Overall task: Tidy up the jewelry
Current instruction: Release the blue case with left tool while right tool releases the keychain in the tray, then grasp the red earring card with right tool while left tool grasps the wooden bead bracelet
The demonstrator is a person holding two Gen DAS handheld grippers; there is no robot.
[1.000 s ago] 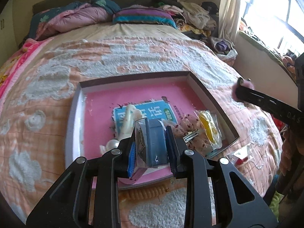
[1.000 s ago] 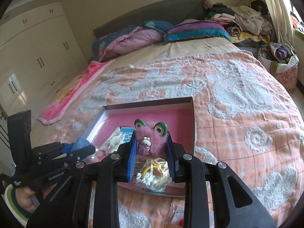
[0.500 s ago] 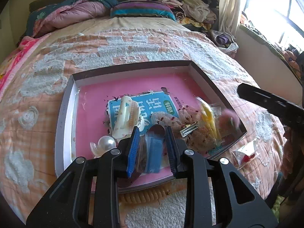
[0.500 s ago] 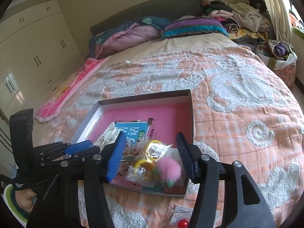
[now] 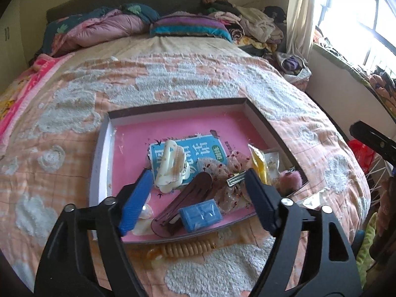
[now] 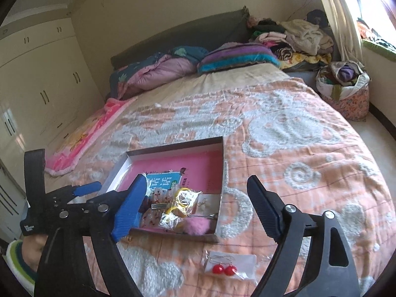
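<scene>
A shallow box with a pink floor (image 5: pixel 128 148) lies on the bed; it also shows in the right wrist view (image 6: pixel 198 163). In it lie a blue packet (image 5: pixel 200 214), a brown hair clip (image 5: pixel 184 204), a cream claw clip (image 5: pixel 170 165), a pink furry clip (image 5: pixel 290 179) (image 6: pixel 195 226) and bagged pieces. My left gripper (image 5: pixel 198 198) is open and empty above the box's near edge. My right gripper (image 6: pixel 195 210) is open and empty above the box's near right corner. A bag with red bead earrings (image 6: pixel 229 264) lies on the blanket outside the box.
A beige coil hair tie (image 5: pixel 183 247) lies on the blanket in front of the box. The peach blanket (image 6: pixel 297 148) covers the bed. Pillows and piled clothes (image 6: pixel 292 39) are at the far end. A fabric bag (image 6: pixel 346 91) stands on the floor at right.
My left gripper opened and dropped the blue packet into the box. My right gripper opened and dropped the pink furry clip into the box's near right corner, then drew back.
</scene>
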